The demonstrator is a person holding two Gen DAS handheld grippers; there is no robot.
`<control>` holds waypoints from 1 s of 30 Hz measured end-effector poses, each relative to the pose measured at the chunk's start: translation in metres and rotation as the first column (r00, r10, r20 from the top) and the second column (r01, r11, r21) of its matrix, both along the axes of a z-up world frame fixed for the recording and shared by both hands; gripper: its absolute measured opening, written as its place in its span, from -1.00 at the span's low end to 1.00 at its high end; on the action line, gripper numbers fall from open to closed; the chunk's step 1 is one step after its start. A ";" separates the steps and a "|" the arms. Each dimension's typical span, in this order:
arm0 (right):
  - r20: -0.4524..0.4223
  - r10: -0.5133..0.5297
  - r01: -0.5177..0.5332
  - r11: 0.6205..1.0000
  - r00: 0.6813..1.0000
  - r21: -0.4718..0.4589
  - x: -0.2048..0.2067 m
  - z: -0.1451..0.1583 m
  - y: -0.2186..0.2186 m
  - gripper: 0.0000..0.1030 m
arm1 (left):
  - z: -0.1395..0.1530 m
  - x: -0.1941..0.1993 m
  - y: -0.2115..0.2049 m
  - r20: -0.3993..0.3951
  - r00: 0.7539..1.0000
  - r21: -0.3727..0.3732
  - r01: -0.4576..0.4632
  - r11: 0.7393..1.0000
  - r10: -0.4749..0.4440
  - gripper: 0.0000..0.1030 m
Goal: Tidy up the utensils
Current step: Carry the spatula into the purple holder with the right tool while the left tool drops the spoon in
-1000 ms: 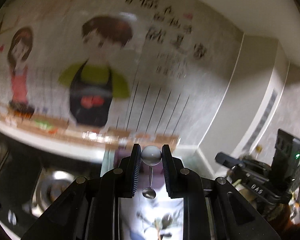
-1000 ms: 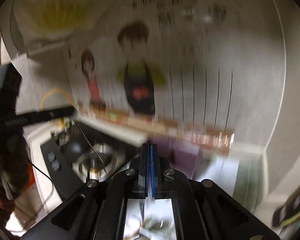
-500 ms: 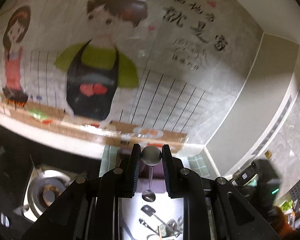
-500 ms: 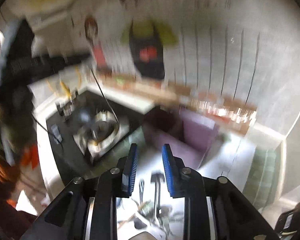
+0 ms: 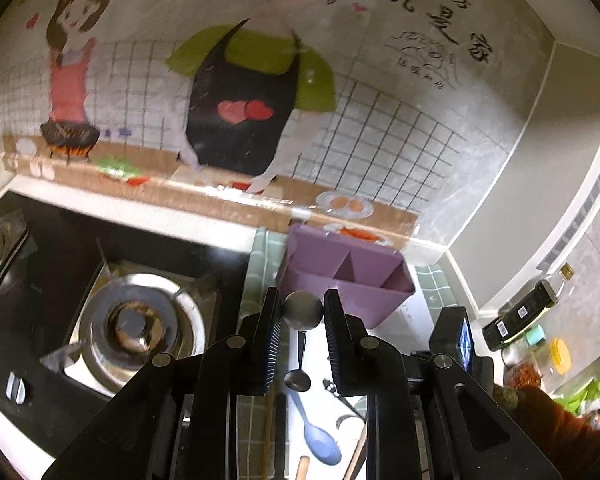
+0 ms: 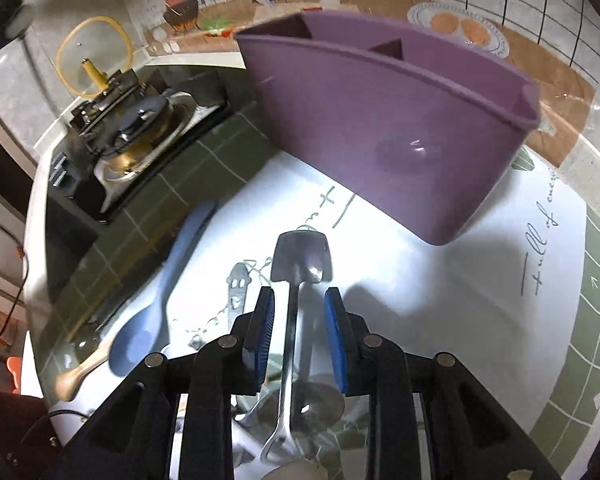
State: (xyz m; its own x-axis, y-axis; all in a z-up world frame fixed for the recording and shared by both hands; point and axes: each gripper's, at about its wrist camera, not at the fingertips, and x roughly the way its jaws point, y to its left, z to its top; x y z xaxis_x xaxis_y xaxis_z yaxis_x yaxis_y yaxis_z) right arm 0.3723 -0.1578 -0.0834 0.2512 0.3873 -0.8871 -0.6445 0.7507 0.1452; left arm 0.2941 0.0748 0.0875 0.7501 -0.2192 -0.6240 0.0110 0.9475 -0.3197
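My left gripper is shut on a small metal spoon, gripping its round end, with the rest hanging down. It hovers in front of the purple divided utensil holder. My right gripper is open, low over the white mat, its fingers either side of the handle of a metal shovel-shaped spoon. A blue spoon, a smiley-faced metal utensil and a wooden-handled utensil lie to the left. The purple holder stands just behind them.
A black gas stove with a steel burner sits left of the holder. A glass lid leans on the wall behind it. The cartoon-papered wall is close behind the holder. Bottles and jars stand at the right.
Both grippers have tilted down from the wall toward the counter. My right gripper has opened and dropped low around the shovel spoon's handle. The left still holds the small spoon.
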 end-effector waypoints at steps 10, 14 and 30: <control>0.106 0.035 -0.026 0.996 0.994 -0.086 0.003 -0.013 0.031 -0.25 | -0.014 -0.002 0.013 -0.044 0.999 -0.008 -0.019 1.000 0.019 -0.57; 0.108 -0.003 0.013 0.996 0.994 -0.091 0.006 -0.012 0.032 -0.42 | -0.017 -0.003 0.009 -0.052 0.999 -0.004 -0.006 1.000 0.006 -0.57; 0.447 -0.303 0.112 0.908 0.842 0.404 -0.028 0.223 -0.042 -0.43 | 0.062 0.046 -0.028 0.111 0.990 -0.003 0.082 0.997 -0.081 -0.57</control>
